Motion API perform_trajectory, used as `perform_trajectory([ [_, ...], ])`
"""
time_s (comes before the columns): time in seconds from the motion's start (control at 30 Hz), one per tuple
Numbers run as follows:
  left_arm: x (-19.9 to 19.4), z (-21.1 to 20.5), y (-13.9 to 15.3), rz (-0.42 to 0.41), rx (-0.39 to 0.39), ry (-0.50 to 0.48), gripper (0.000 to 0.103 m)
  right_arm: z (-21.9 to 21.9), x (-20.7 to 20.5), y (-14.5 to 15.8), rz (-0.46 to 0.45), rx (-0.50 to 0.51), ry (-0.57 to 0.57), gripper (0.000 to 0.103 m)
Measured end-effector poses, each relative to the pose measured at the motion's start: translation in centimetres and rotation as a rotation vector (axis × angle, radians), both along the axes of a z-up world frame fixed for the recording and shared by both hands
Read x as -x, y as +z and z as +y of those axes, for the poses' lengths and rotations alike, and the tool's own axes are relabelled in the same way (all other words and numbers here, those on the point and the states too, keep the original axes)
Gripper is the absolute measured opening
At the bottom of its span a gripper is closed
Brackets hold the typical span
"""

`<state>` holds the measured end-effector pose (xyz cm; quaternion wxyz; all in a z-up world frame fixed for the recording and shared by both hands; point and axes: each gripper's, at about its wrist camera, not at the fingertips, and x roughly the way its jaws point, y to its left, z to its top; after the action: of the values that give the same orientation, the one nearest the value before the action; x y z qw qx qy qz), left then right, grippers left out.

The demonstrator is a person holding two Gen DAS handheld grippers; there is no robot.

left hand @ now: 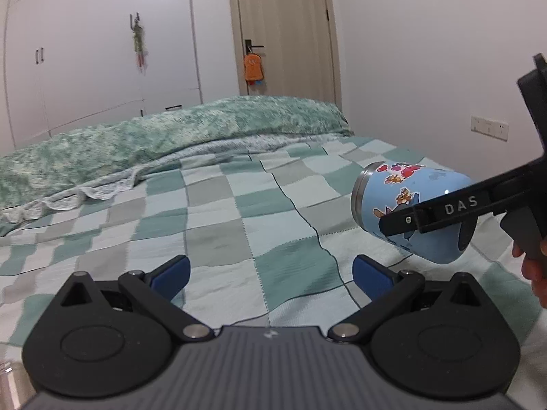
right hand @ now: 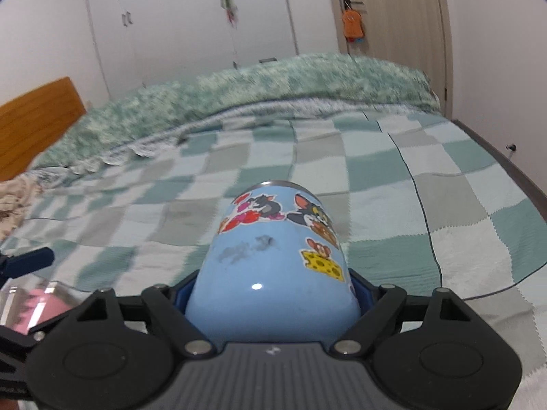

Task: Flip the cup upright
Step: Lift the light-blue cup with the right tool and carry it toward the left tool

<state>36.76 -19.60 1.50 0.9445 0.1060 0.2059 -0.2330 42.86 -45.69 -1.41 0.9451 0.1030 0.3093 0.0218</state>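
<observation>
The cup — light blue, covered in cartoon cat-and-mouse stickers, with a bare metal rim — lies on its side in the air above the bed, its rim end pointing away from the right gripper. That gripper's jaws are closed against the cup's rounded body from both sides, blue pads pressed to its lower end. In the left wrist view the same cup hangs tilted at the right, rim toward the left and slightly up, with one black finger of the right gripper marked "DAS" lying across its side and clear of the checked bedcover beneath it.

The left gripper is low over the bedcover, well apart from the cup — its jaws stand wide open with nothing between the blue pads.

A fluffy green blanket is bunched along the far side of the bed. Behind it stand white wardrobes and a door with an orange item hanging from its handle. A wooden headboard shows at the left in the right wrist view.
</observation>
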Motion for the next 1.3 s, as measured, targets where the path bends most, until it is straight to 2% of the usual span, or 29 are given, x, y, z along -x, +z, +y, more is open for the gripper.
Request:
perform_trajectory([
  [0.2, 5.5, 2.9, 2.5, 0.001, 0.025, 0.036, 0.103, 3.5, 6.4, 3.6, -0.074, -0.011, 0.06, 0.084],
  [0.37, 10.1, 6.1, 2.7, 0.032, 0.043, 0.087, 0.103, 7.0, 12.3, 4.2, -0.098, -0.027, 0.101, 0.084],
  [0.47, 12.6, 7.9, 2.3, 0.061, 0.044, 0.115, 0.103, 8.8, 15.6, 3.3, -0.097, -0.042, 0.114, 0.084],
  [0.6, 15.7, 9.8, 1.1, 0.088, 0.03, 0.137, 0.103, 11.1, 19.0, 1.1, -0.047, -0.053, 0.115, 0.084],
  [0.83, 19.7, 12.5, -1.1, 0.135, 0.024, 0.163, 0.103, 13.0, 22.9, -3.5, 0.01, -0.057, 0.066, 0.084],
  [1.03, 21.3, 13.7, -2.0, 0.141, 0.033, 0.198, 0.103, 14.4, 24.8, -6.6, 0.057, -0.012, 0.043, 0.084],
  [1.3, 22.1, 14.2, -1.8, 0.142, 0.04, 0.228, 0.103, 14.4, 24.9, -6.4, 0.046, -0.009, 0.055, 0.084],
])
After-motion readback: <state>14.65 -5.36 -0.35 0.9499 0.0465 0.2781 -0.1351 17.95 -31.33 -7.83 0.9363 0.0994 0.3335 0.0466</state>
